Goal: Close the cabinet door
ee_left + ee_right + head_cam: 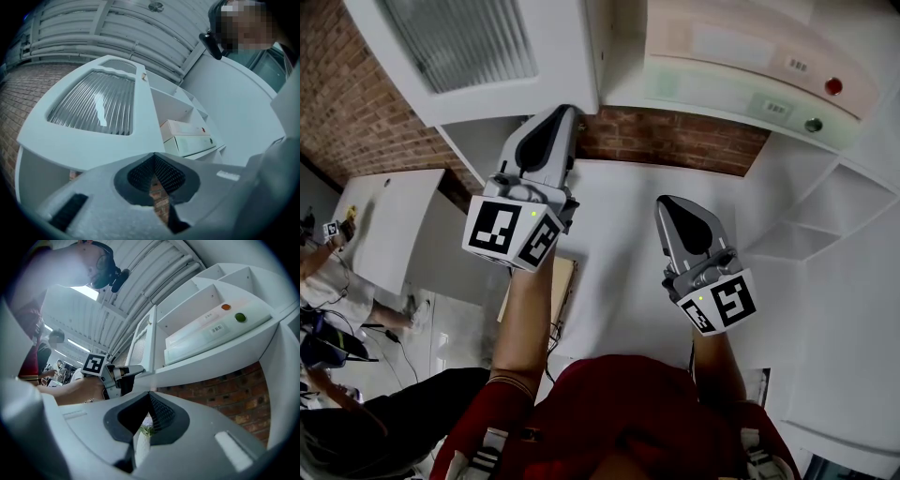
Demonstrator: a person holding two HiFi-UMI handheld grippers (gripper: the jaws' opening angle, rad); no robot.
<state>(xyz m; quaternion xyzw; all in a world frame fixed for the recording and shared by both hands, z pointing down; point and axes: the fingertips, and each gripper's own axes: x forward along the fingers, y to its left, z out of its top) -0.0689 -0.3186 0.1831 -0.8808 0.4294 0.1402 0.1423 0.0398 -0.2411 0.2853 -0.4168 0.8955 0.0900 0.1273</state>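
Observation:
The white cabinet door (487, 56) with a ribbed glass pane stands swung open, and also fills the left gripper view as a door (93, 108). My left gripper (565, 114) is shut and empty, its tip right under the door's lower edge near the corner; whether it touches I cannot tell. From the right gripper view the left gripper (123, 374) sits beside the edge-on door (140, 341). My right gripper (672, 204) is shut, empty, lower and to the right, away from the door. Inside the cabinet lie white boxes (750, 66) with a red and a green dot.
A brick wall (675, 141) runs under the cabinet. Open white shelves (825, 216) stand at the right. A white table (389, 225) and another person's arm (319, 258) are at the far left. A wooden board (564, 281) lies below between my arms.

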